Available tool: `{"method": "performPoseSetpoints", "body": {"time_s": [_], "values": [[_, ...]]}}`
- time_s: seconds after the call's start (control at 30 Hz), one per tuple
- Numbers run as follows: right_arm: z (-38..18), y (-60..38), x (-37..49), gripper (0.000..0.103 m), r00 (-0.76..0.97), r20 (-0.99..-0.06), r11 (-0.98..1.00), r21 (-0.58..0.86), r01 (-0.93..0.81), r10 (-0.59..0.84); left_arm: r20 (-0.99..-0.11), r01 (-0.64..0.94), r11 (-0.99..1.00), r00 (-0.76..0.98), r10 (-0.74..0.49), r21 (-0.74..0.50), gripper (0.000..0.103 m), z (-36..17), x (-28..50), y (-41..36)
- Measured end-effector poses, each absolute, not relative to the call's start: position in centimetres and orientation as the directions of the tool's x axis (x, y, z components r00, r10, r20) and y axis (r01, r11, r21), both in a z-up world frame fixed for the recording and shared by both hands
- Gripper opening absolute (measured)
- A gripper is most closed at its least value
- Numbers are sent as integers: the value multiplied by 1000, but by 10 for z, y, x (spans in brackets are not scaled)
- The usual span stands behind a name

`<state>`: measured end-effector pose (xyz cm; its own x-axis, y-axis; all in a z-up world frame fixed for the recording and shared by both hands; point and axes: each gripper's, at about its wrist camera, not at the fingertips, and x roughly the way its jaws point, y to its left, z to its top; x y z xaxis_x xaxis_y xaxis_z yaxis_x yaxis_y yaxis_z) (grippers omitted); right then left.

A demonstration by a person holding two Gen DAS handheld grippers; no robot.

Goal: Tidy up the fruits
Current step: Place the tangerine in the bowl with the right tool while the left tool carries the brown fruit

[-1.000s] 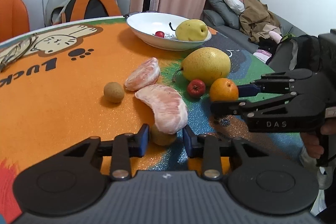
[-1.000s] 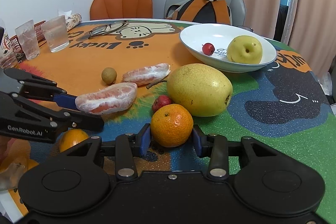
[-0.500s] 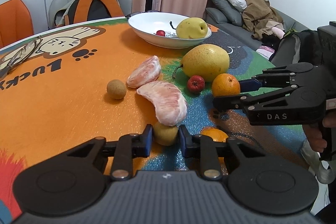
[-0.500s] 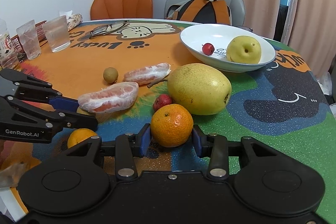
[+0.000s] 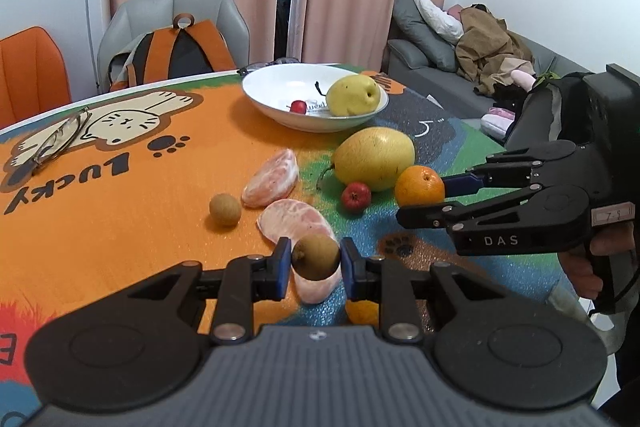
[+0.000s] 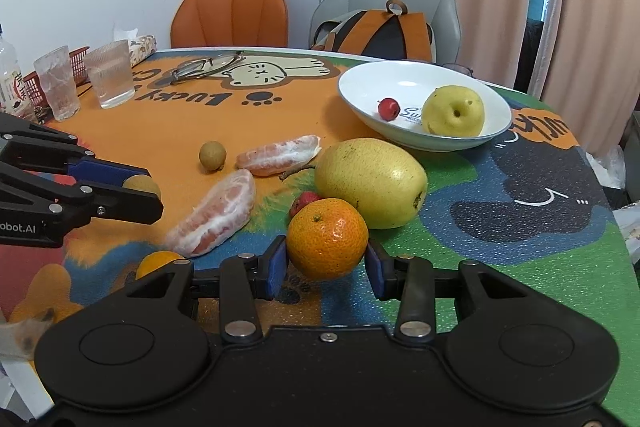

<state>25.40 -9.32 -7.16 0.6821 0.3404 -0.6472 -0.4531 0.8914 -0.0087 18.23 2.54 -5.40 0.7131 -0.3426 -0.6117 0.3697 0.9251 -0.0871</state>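
My left gripper (image 5: pixel 315 263) is shut on a small brown longan (image 5: pixel 316 255) and holds it above the table; it also shows in the right wrist view (image 6: pixel 140 187). My right gripper (image 6: pixel 327 261) is shut on an orange tangerine (image 6: pixel 328 238), lifted a little off the mat; it also shows in the left wrist view (image 5: pixel 420 185). A white bowl (image 6: pixel 372 75) at the back holds a yellow pear (image 6: pixel 454 111) and a small red fruit (image 6: pixel 389 108). A large yellow pomelo (image 6: pixel 370 181), two peeled pomelo segments (image 6: pixel 218 213) (image 6: pixel 278 155), another longan (image 6: pixel 212 155) and a red fruit (image 6: pixel 303 201) lie on the mat.
Another tangerine (image 6: pixel 158 263) lies near the table's front edge. Two glasses (image 6: pixel 110 75), a red basket (image 6: pixel 78 61) and a bottle (image 6: pixel 10 79) stand at the left. Eyeglasses (image 6: pixel 208 65) lie at the back. Chairs and a backpack (image 6: pixel 378 33) stand behind the table.
My left gripper has closed on the longan and lifted it off the table. My right gripper has raised the tangerine slightly.
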Motion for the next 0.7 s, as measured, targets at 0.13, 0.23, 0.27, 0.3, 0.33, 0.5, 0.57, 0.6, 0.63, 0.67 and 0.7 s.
{"method": "performPoseSetpoints", "body": {"time_s": [0.13, 0.23, 0.27, 0.3, 0.33, 0.5, 0.57, 0.6, 0.63, 0.67, 0.7], "values": [[-67, -96, 254, 39, 691, -638, 894, -10, -448, 340, -607, 367, 926, 719, -340, -84, 25, -52, 185, 24], [-62, -100, 257, 39, 697, -631, 897, -1, -441, 342, -602, 375, 924, 721, -344, -79, 24, -50, 188, 22], [-60, -101, 259, 39, 699, -628, 898, -1, -440, 342, -599, 376, 923, 723, -344, -77, 24, -49, 190, 21], [-58, -102, 261, 39, 702, -625, 899, -4, -439, 340, -597, 377, 923, 724, -345, -76, 24, -48, 192, 20], [-55, -103, 263, 39, 706, -622, 900, -6, -436, 338, -595, 376, 923, 726, -345, -77, 24, -47, 194, 20], [-45, -109, 274, 39, 722, -602, 905, 4, -426, 343, -582, 372, 925, 735, -348, -84, 24, -43, 208, 17], [-40, -110, 281, 39, 730, -592, 907, 4, -421, 341, -578, 371, 925, 738, -349, -85, 24, -41, 215, 16], [-39, -110, 284, 39, 734, -589, 908, 0, -419, 339, -574, 371, 925, 741, -348, -83, 24, -40, 219, 15], [-37, -110, 288, 39, 737, -586, 909, -2, -417, 337, -571, 373, 924, 743, -350, -82, 24, -40, 223, 14], [-36, -111, 293, 39, 742, -582, 911, -3, -412, 334, -569, 373, 924, 744, -351, -83, 24, -39, 227, 13], [-35, -111, 297, 39, 744, -580, 912, -4, -410, 332, -567, 371, 925, 745, -351, -84, 24, -39, 231, 12]]}}
